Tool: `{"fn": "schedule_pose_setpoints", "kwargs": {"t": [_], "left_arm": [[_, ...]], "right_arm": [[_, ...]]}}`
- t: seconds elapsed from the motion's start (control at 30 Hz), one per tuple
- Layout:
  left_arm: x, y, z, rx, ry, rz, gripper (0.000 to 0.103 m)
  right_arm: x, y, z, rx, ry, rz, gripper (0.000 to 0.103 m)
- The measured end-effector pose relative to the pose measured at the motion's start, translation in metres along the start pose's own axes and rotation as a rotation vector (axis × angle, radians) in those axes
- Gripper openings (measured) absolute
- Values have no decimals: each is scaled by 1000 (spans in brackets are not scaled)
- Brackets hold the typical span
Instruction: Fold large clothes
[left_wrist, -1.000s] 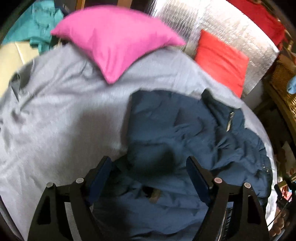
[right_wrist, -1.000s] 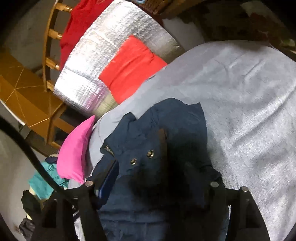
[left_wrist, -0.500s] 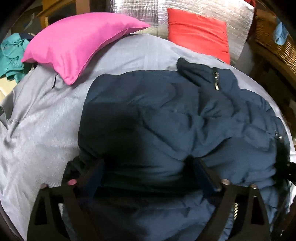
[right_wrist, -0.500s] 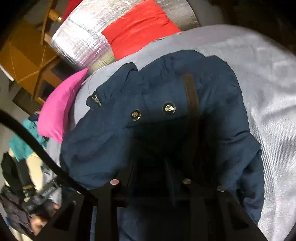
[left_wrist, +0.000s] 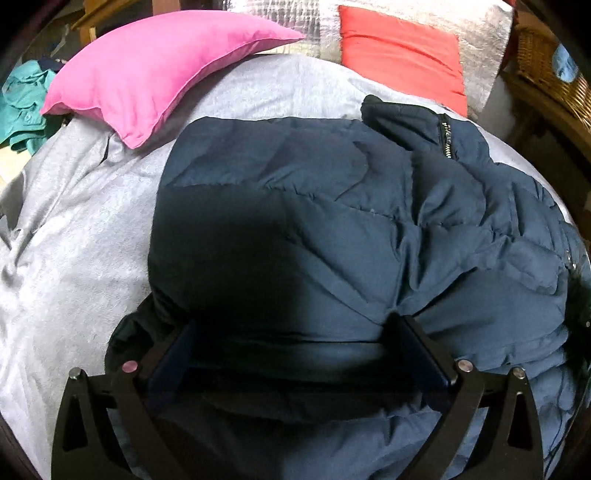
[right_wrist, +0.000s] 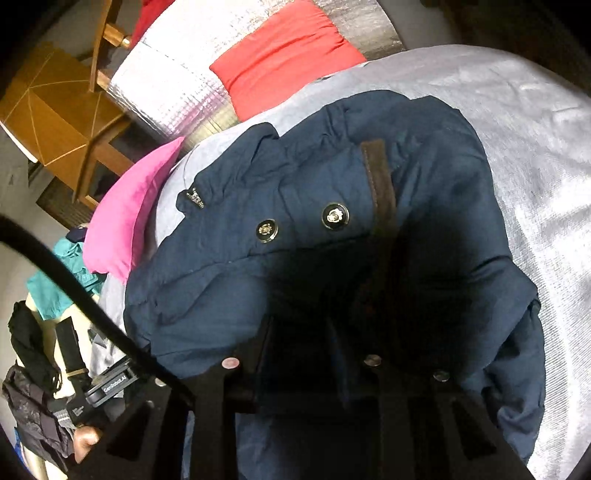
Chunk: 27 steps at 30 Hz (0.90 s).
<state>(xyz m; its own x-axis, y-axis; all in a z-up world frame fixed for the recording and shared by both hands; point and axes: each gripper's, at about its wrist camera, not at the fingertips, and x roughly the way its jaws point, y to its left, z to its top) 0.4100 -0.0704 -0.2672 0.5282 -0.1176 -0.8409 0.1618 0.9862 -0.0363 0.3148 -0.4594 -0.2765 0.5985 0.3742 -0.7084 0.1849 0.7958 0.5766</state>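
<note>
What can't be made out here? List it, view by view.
- Right wrist view: whether the right gripper, jaws just closing, pinches the navy jacket; deep shadow hides its fingertips.
- Left wrist view: the jacket's near hem, behind the left gripper, jaws just opened wide, and cut by the bottom edge.
- Left wrist view: the teal garment, cut by the left edge.

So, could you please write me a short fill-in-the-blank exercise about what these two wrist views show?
1. The navy jacket lies on a ____ sheet.
2. The pillow beside the jacket's far corner is ____.
3. Two round metal ____ show on the jacket's flap in the right wrist view.
4. The left claw stands wide ____ over the jacket.

Missing words: grey; pink; buttons; open
</note>
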Motion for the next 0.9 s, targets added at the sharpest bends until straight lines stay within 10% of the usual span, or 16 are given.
{"fn": "schedule_pose_setpoints", "kwargs": {"t": [0.37,0.63,0.9], "left_arm": [[-51,42,20,-98,-95,84,103],[-7,59,6,-141,71,71,103],[-43,56,17,-116,-75,30,103]], "right_arm": [[-65,4,14,-35,-114,-61,33],[-32,-27,10,74,26,-70,41],[-61,-21,16,96,-36,-7,52]]}}
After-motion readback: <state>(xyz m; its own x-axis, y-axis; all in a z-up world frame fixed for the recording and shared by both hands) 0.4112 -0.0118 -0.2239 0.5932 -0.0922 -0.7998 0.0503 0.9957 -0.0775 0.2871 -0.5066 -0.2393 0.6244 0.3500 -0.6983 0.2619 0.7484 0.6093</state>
